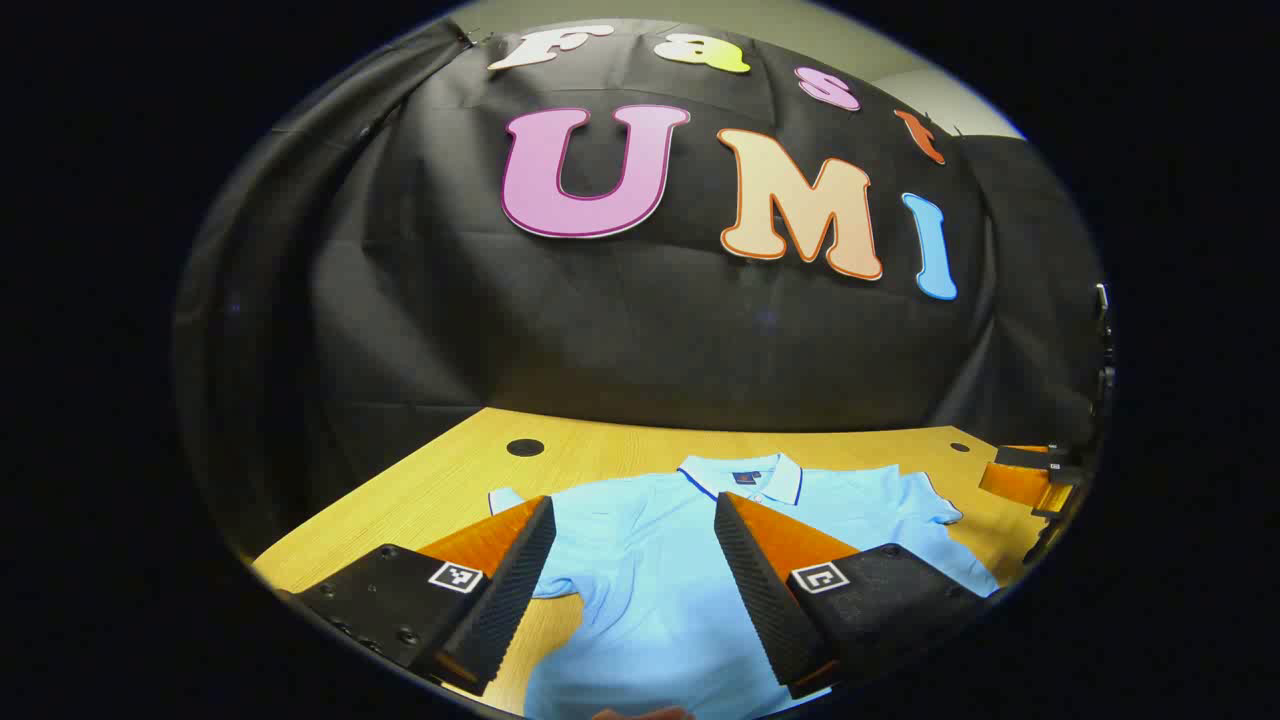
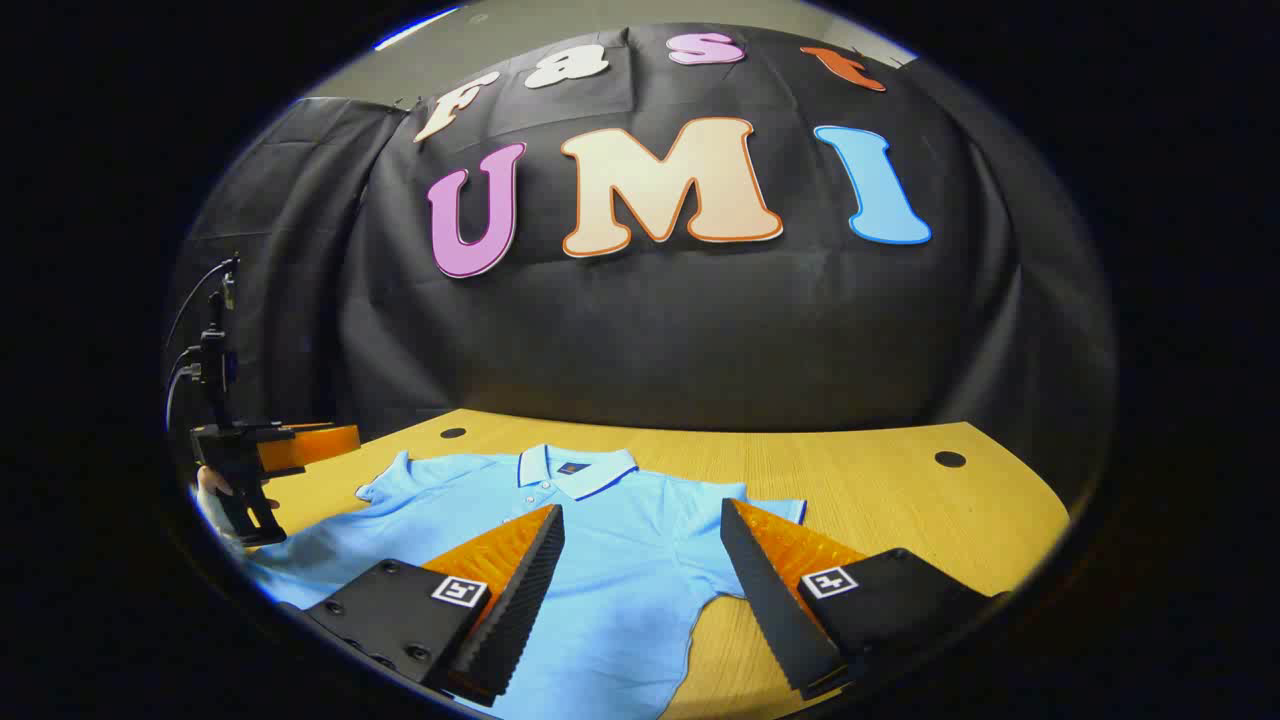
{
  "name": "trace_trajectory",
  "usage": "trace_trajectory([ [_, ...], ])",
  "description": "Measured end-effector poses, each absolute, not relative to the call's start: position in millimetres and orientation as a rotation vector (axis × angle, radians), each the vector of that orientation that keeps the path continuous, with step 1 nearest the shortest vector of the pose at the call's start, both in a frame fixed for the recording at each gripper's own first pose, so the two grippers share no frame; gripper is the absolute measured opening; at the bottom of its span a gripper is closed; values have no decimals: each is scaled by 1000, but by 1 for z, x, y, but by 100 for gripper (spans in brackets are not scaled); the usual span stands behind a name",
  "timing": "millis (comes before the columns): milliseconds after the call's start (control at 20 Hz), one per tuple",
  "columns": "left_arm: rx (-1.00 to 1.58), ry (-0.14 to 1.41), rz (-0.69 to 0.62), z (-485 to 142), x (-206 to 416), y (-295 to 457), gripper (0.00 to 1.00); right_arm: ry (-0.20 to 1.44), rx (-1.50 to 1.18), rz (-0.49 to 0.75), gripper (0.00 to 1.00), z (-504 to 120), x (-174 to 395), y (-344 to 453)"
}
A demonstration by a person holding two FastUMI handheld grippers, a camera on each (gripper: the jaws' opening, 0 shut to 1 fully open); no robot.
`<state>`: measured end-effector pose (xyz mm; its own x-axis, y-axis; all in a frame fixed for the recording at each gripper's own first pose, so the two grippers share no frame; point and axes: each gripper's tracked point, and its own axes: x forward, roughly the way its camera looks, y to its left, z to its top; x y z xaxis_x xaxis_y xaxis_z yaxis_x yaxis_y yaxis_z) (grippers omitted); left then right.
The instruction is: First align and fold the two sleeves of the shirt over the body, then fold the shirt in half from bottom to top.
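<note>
A light blue polo shirt (image 1: 650, 570) (image 2: 600, 560) lies flat on the wooden table (image 1: 600, 450), collar toward the far wall, both short sleeves spread out. My left gripper (image 1: 635, 500) hovers open above the shirt's left half, nothing between its fingers. My right gripper (image 2: 642, 505) hangs open over the shirt's right half, near the right sleeve (image 2: 770, 510). In the right gripper view the left gripper (image 2: 300, 445) is held by a hand at the far left. In the left gripper view the right gripper (image 1: 1030, 475) appears at the far right edge.
The wooden table (image 2: 900, 500) has small dark round holes near its back corners (image 1: 525, 447) (image 2: 949, 459). Black cloth hangs behind and to the sides. Bare tabletop lies beside each sleeve.
</note>
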<state>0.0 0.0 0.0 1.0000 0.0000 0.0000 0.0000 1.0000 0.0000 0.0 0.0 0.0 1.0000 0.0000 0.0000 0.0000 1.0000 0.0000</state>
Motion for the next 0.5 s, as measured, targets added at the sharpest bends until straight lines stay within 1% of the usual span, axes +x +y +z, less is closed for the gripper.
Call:
trace_trajectory([
  [500, -6, 25, -18, -5, -1, -5, 95, 5, -2, -5, 98, -2, 1, 0],
])
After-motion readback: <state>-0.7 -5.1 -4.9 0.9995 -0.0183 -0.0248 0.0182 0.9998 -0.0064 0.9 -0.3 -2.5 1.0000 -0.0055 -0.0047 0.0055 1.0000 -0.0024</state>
